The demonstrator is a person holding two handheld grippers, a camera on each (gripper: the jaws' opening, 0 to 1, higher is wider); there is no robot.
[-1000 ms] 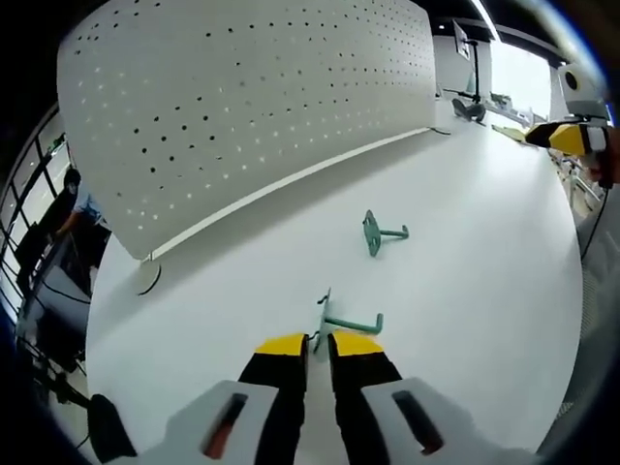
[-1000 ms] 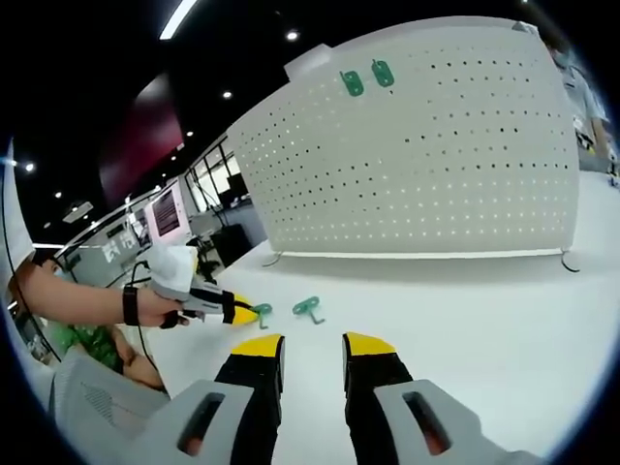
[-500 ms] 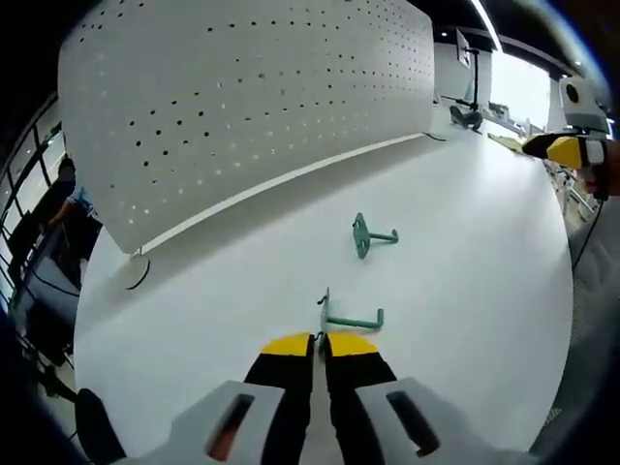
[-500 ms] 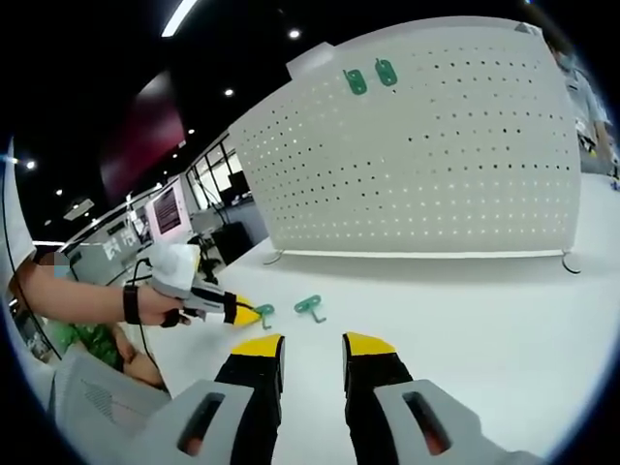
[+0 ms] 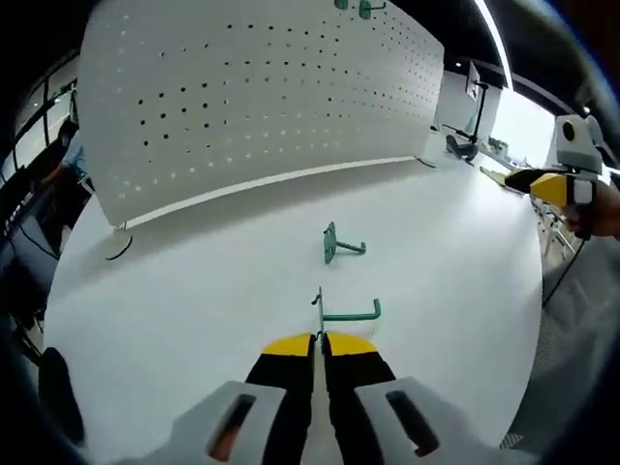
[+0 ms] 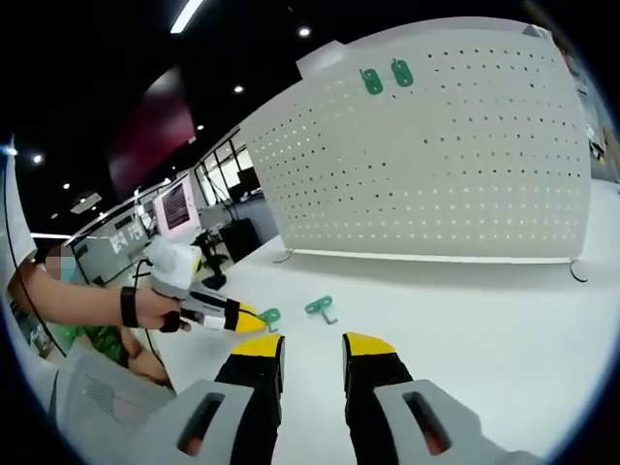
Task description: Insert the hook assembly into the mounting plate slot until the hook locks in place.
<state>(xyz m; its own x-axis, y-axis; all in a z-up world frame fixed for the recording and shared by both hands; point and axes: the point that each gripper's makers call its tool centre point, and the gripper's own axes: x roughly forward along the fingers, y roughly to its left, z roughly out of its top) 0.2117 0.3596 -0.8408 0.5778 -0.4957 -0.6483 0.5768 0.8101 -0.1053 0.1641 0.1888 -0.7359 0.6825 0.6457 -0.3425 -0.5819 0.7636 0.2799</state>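
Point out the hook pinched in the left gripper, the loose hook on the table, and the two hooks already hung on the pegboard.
held hook [image 5: 341, 314], left gripper view, on its horizontal arm.
loose hook [image 5: 331, 243], left gripper view, on its round base plate.
hung hooks [image 6: 372, 81], right gripper view, on the left one's plate.

My nearer green hook [image 5: 334, 312] lies flat on the white table, plate end toward me; the second hook [image 5: 336, 244] lies beyond it; the white pegboard [image 5: 252, 97] stands upright behind.

Yellow-tipped black jaws, black wristband [image 6: 127, 306]
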